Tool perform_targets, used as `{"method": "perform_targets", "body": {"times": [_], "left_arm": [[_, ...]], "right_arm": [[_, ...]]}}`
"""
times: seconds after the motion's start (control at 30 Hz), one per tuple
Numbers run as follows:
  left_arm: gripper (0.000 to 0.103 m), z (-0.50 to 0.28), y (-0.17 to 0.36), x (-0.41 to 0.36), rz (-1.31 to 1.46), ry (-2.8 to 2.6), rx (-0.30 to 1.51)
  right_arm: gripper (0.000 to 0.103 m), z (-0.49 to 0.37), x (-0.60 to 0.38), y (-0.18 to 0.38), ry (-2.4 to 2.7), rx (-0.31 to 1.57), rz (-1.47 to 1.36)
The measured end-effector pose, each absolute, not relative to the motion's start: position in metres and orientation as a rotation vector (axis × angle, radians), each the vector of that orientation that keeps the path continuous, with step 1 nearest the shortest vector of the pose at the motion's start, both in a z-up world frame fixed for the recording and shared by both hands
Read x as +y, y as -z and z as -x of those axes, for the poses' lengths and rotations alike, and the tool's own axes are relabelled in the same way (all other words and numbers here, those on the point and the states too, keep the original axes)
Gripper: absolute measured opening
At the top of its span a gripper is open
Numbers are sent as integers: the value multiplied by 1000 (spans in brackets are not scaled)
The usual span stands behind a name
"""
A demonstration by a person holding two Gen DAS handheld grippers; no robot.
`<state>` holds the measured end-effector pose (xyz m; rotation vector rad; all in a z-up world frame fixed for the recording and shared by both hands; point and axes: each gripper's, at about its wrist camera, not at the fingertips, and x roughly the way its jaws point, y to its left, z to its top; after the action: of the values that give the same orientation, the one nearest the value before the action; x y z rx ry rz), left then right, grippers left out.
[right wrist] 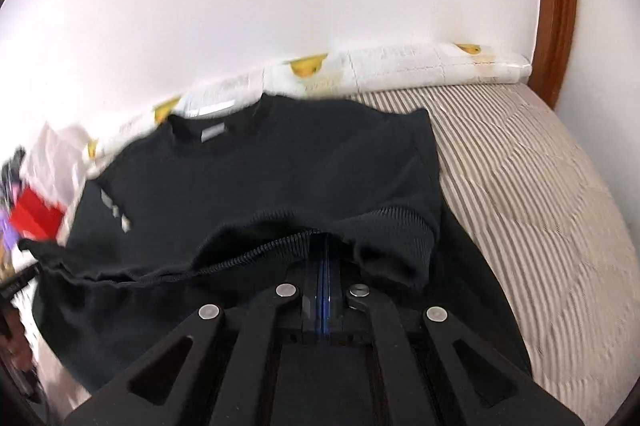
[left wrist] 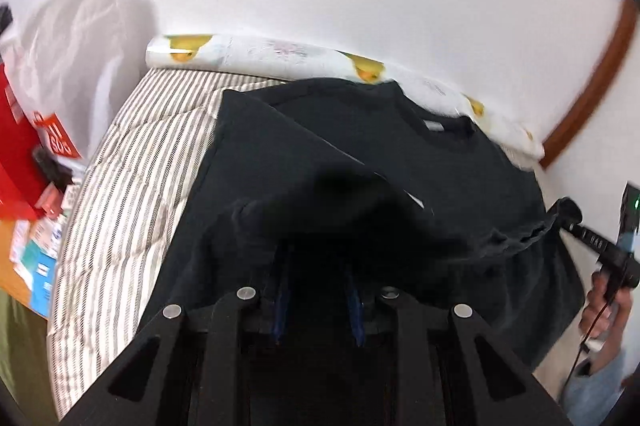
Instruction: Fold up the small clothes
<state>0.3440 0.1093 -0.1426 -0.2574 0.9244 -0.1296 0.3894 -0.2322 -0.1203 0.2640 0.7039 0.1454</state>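
**Ana:** Bed (right wrist: 540, 185) first: a striped quilted cover fills the scene, with a duck-print pillow (left wrist: 280, 51) against the white wall, which leaves a broad soft surface for folding.

**Ben:** And the garment?

**Ana:** Black sweatshirt (right wrist: 280, 165), spread across the bed with its collar toward the pillow. Its lower part is lifted off the cover and doubled toward the chest, presumably so the hem (right wrist: 248, 258) travels up as one straight edge.

**Ben:** Hence a grip at each side?

**Ana:** It looks so. The right gripper (right wrist: 326, 266) has its jaws together, pinching the ribbed hem. The left gripper (left wrist: 316, 266) has its jaws slightly apart with dark cloth bunched over and between them; it seems to hold the fabric, though the contact is lost in shadow.

**Ben:** Anything else?

**Ana:** Boxes and packets (left wrist: 36, 242) sit beside the bed at the left. In the left wrist view, the person's right hand (left wrist: 604, 302) shows at the edge, gripping its handle.
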Motion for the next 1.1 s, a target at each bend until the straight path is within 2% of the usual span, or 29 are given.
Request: {"method": "perform_targets", "body": {"times": [0.1, 0.2, 0.27, 0.3, 0.33, 0.37, 0.4, 0.77, 0.87, 0.93, 0.97, 1.0, 1.03, 1.07, 1.1], "left_arm": [[23, -345, 137, 114, 259, 105, 901], [25, -340, 130, 118, 226, 89, 877], [31, -338, 130, 120, 190, 59, 876], [39, -339, 130, 121, 184, 55, 878], [48, -340, 131, 123, 179, 57, 878], [50, -342, 132, 123, 174, 66, 881], [51, -345, 133, 123, 166, 71, 885], [50, -390, 146, 101, 24, 108, 910], [47, -402, 153, 98, 12, 120, 929], [39, -411, 161, 97, 11, 121, 955], [33, -413, 163, 97, 8, 113, 955], [14, -414, 164, 97, 2, 106, 950], [10, -415, 163, 97, 4, 113, 943], [9, -414, 160, 100, 10, 102, 924], [9, -413, 156, 105, 19, 66, 888]], "right_arm": [[0, -404, -232, 111, -130, 703, -298], [9, -392, -228, 92, -110, 626, -242], [17, -389, -228, 90, -105, 619, -219], [20, -388, -231, 92, -99, 622, -209], [27, -389, -234, 95, -89, 628, -199], [35, -389, -238, 100, -73, 636, -191], [36, -391, -243, 103, -61, 645, -189], [39, -428, -258, 127, -62, 716, -151], [41, -443, -255, 128, -71, 722, -140], [41, -456, -254, 132, -80, 741, -142], [41, -462, -253, 134, -90, 753, -146], [40, -467, -252, 136, -100, 764, -149], [37, -472, -250, 137, -103, 771, -148], [25, -474, -248, 137, -94, 766, -136], [23, -475, -246, 136, -94, 759, -123]]}}
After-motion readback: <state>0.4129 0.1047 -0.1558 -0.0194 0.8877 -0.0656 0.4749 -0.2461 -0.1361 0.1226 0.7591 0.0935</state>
